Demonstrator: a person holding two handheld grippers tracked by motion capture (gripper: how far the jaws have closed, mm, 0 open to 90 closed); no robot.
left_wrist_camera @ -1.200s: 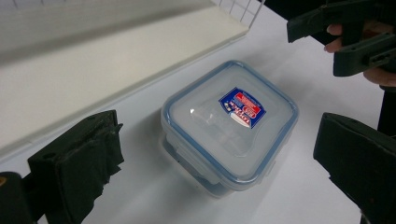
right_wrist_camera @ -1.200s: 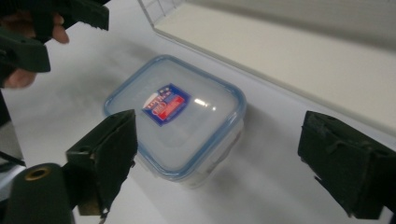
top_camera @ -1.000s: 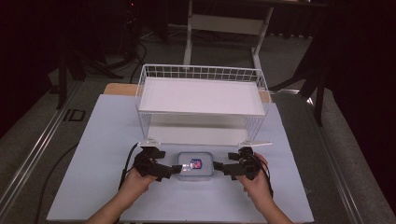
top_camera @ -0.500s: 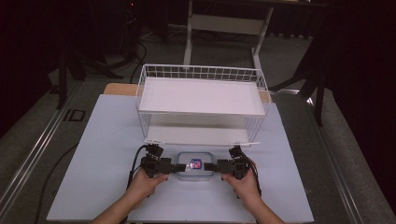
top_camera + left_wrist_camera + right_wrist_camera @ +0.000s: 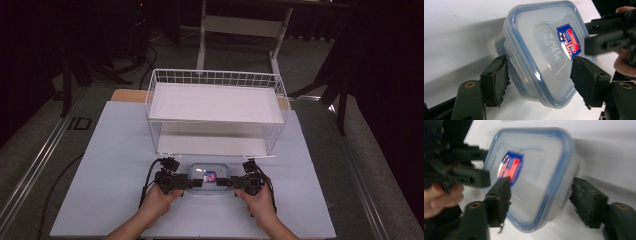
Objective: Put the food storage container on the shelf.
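A clear plastic container (image 5: 211, 169) with a blue-rimmed lid and a red-and-blue sticker lies flat on the white table, in front of the wire basket. My left gripper (image 5: 198, 182) is at its left end. In the left gripper view the jaws have just been closing, and the pads of the left gripper (image 5: 540, 75) press on the container (image 5: 541, 50), one at the side clip and one on the lid. My right gripper (image 5: 223, 182) is at the other end. In the blurred right gripper view its jaws (image 5: 541, 197) have also been closing and straddle the container (image 5: 536, 170), still a little wide.
A white wire basket (image 5: 215, 75) with a solid upper shelf stands just behind the container on the white table sheet (image 5: 110, 165). Black cables trail from both grippers. A dark floor and stand legs surround the table.
Both hands have drawn inward to the container's two ends. The jaws of both grippers have narrowed around it. The container has stayed in place.
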